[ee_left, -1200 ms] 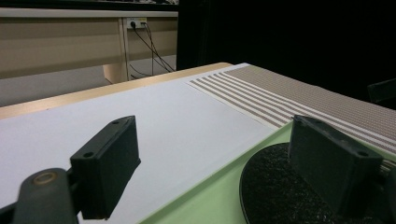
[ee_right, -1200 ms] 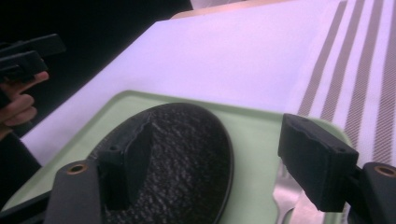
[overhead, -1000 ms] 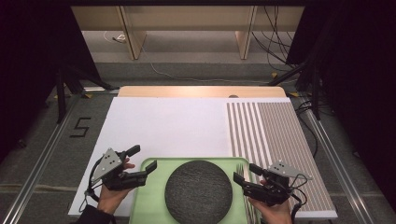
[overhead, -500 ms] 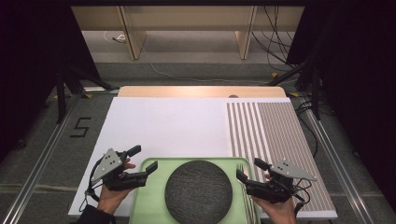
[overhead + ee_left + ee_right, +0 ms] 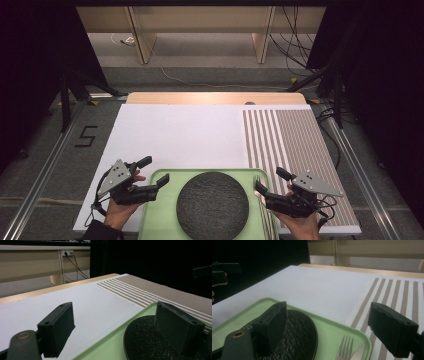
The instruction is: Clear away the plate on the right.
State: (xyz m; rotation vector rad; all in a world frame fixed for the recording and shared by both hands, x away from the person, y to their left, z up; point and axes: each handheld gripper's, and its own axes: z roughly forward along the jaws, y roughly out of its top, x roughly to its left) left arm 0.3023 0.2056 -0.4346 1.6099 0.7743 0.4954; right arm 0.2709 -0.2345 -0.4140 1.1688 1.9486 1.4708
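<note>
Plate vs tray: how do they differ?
The plate is round, the tray rectangular with rounded corners. The plate is dark grey and rough-textured, the tray pale green and smooth. The plate is smaller and lies inside the tray, beside a fork. Both lie flat on the table.

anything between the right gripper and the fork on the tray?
Nothing visible. The right gripper has just been opening, jaws empty, right beside the fork at the green tray's right edge; only open air between.

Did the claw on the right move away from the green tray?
Yes. The right claw has just been opening, empty, and drew back toward the striped mat, off the light green plastic tray.
</note>
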